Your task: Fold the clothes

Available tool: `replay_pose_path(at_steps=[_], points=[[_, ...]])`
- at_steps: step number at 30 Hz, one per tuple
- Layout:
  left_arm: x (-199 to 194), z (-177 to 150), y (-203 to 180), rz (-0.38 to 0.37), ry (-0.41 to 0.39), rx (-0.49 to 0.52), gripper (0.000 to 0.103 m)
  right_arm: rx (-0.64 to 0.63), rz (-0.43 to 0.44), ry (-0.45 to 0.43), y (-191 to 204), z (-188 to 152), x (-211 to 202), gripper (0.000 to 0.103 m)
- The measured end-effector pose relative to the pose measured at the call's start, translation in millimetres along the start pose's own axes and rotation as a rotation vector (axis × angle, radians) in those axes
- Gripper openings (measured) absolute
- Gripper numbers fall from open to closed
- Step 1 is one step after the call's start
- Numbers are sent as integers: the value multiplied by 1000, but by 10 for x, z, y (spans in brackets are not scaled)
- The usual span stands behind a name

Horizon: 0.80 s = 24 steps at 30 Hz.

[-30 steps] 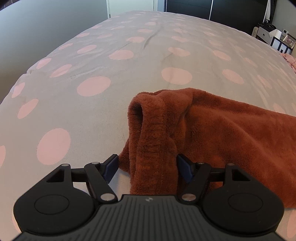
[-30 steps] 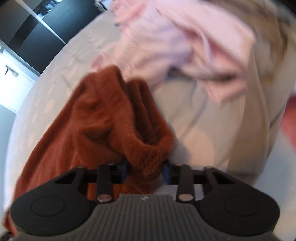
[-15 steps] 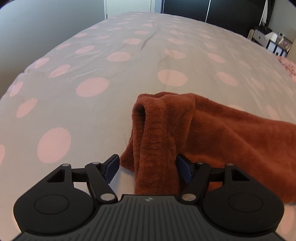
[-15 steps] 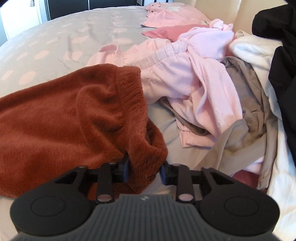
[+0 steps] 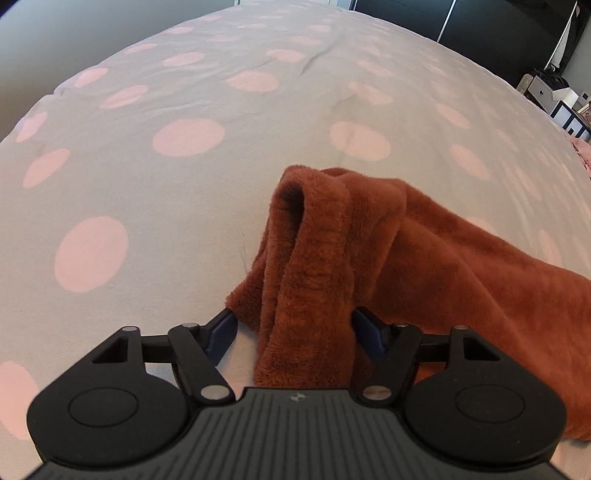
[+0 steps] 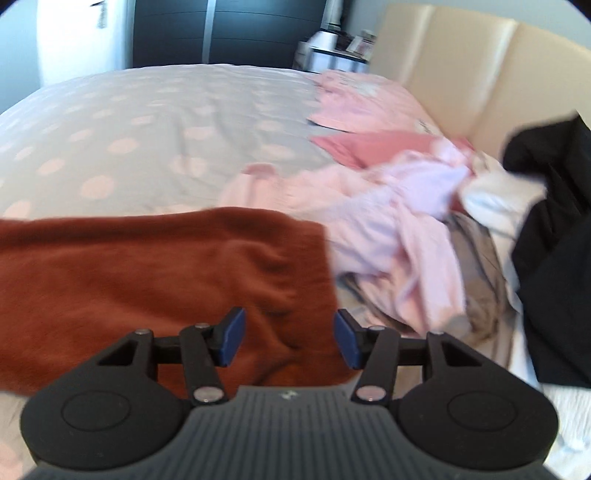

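A fuzzy rust-brown garment (image 5: 424,258) lies on the bed. In the left wrist view its bunched end (image 5: 314,266) sits between the spread fingers of my left gripper (image 5: 295,332), which is open, with the cloth loose between the pads. In the right wrist view the garment's other end (image 6: 166,273) lies flat on the bed. My right gripper (image 6: 288,338) is open just above that end and holds nothing.
The bed has a grey cover with pink dots (image 5: 184,136). A heap of pink, grey, white and black clothes (image 6: 424,221) lies to the right by the beige headboard (image 6: 480,74). Dark wardrobes (image 6: 221,33) and a nightstand (image 6: 332,48) stand beyond the bed.
My right gripper has opened and let go of the brown garment, whose end now lies flat. The left gripper stays open around the bunched end, and the view has shifted slightly.
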<state>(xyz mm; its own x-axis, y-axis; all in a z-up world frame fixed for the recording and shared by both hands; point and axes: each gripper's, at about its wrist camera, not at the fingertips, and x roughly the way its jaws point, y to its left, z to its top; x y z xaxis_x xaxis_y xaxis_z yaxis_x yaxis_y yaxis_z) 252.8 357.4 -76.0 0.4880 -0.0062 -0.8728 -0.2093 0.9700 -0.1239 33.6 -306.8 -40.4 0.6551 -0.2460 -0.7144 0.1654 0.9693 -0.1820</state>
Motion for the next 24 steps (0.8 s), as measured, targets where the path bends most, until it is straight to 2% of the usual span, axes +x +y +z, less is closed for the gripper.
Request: replay_pose_path(at_steps=[1,2,5,7,9,12,13,16,18,19,21,24], points=[[-58,18,-22,-3,-11,30,43,-23,5,-6,61,4,-6,58],[-116,37,-44,-5,-22,60,30,-45,8,-9,124,5,-2,61],[-301,122,-94,6,-68,96,26,-106,20,-8,278,8,43,65],[-419,197,-198,19,-118,148,26,-134,25,-6,357,20,74,65],[-492,251,-360,62,-162,231,26,-150,34,-11,415,34,94,65],[-486,354,-581,148,-167,305,26,-174,39,-22,489,52,106,65],[-451,400,-611,163,-144,283,26,-181,39,-25,512,57,111,65],[-250,479,-613,174,5,235,33,-197,46,-24,560,65,132,65],[-208,477,-566,146,55,190,45,-210,51,-19,598,64,156,65],[-187,475,-543,132,80,167,56,-218,52,-19,620,66,168,65],[-182,470,-512,114,116,150,56,-233,58,-22,656,69,187,65],[-254,425,-494,146,135,200,59,-250,78,-29,725,89,205,65]])
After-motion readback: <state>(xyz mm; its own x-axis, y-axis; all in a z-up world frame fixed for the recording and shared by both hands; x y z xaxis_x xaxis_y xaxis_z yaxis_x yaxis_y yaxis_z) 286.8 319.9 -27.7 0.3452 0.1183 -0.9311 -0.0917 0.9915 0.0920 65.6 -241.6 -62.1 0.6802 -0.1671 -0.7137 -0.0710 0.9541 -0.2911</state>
